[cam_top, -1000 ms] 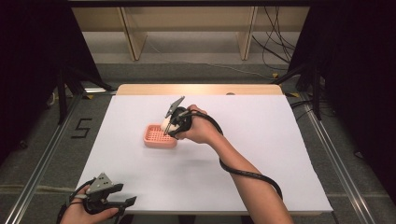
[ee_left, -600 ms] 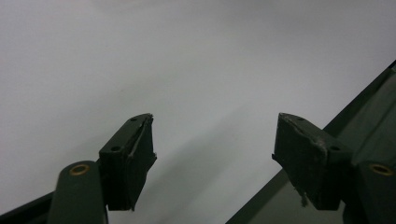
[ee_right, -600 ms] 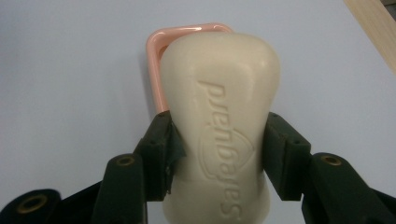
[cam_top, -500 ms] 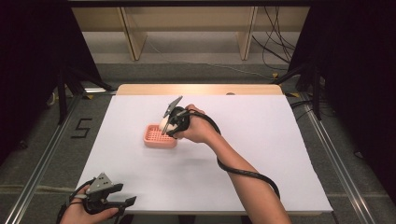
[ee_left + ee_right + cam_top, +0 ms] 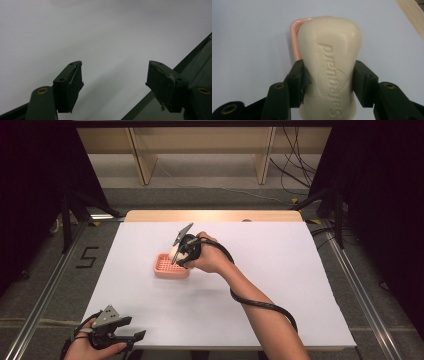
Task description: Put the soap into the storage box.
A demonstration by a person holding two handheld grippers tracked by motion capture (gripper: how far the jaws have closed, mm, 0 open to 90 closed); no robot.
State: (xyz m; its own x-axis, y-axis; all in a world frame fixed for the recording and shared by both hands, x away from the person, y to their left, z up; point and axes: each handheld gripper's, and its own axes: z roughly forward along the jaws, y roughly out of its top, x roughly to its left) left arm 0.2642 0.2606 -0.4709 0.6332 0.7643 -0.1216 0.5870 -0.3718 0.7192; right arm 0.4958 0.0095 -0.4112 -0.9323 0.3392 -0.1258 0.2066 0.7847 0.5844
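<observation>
A cream bar of soap (image 5: pixel 332 67) with embossed lettering is clamped between the black jaws of my right gripper (image 5: pixel 329 77). In the high view that gripper (image 5: pixel 181 251) holds the soap (image 5: pixel 174 252) just above the right part of a pink slotted soap dish (image 5: pixel 167 266) on the white table. The dish's pink rim (image 5: pixel 295 35) peeks out behind the soap in the right gripper view. My left gripper (image 5: pixel 131 338) rests open at the table's near left edge, its fingers (image 5: pixel 68 86) spread over bare white surface with nothing between them.
The white table top (image 5: pixel 280 270) has a wooden strip (image 5: pixel 215 216) along its far edge. Metal frame rails (image 5: pixel 42 297) run along both sides. A black cable (image 5: pixel 260 305) trails from the right gripper along the forearm.
The right gripper with the soap has shifted slightly down and left, closer over the pink dish. The left gripper has stayed put.
</observation>
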